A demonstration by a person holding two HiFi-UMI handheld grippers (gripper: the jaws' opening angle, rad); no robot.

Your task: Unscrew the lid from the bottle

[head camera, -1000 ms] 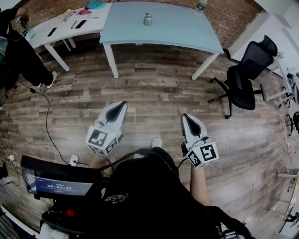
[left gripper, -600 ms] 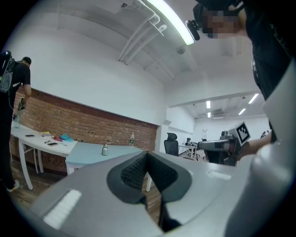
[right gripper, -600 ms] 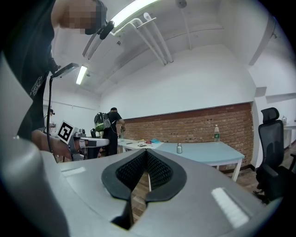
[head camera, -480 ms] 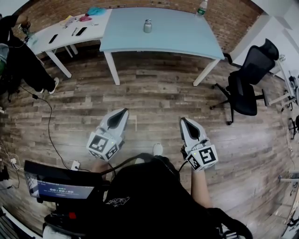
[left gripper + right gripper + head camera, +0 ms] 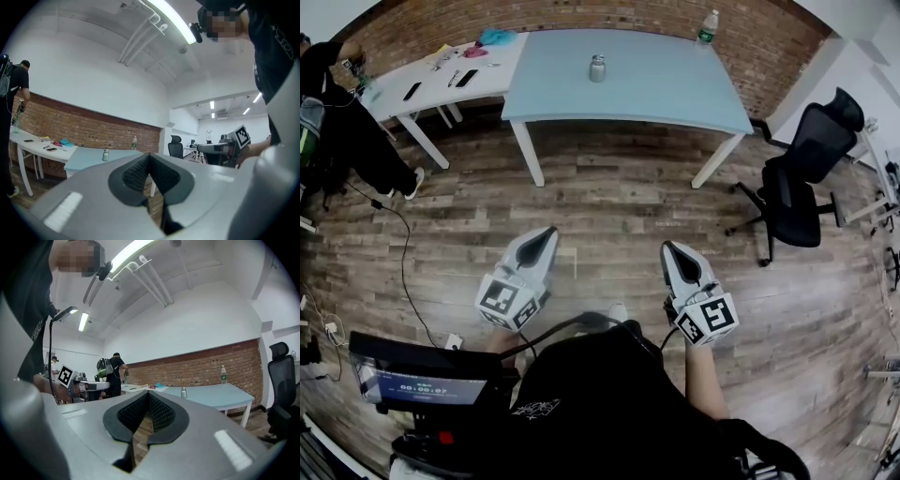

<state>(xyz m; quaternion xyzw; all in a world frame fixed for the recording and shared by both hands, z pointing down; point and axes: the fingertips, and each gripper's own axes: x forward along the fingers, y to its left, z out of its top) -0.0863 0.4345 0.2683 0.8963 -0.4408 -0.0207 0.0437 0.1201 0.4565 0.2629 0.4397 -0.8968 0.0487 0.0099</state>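
A small silver bottle [image 5: 597,67] with a lid stands upright on the light-blue table [image 5: 656,84], far ahead across the wooden floor. It is tiny in the left gripper view [image 5: 105,155] and in the right gripper view [image 5: 183,392]. My left gripper [image 5: 548,232] and right gripper [image 5: 667,247] are held level over the floor, side by side, both pointing toward the table. Each is shut with nothing between its jaws, as the left gripper view [image 5: 149,155] and the right gripper view [image 5: 149,393] show. Neither is anywhere near the bottle.
A clear plastic water bottle [image 5: 706,26] stands at the table's far right corner. A white table [image 5: 422,70] with phones and small items adjoins on the left, with a person in black [image 5: 337,112] beside it. A black office chair [image 5: 802,178] stands right. A cable [image 5: 398,253] runs across the floor.
The blue table and the bottle sit slightly lower and nearer in the head view; both grippers have been carried a little toward the table, still shut.
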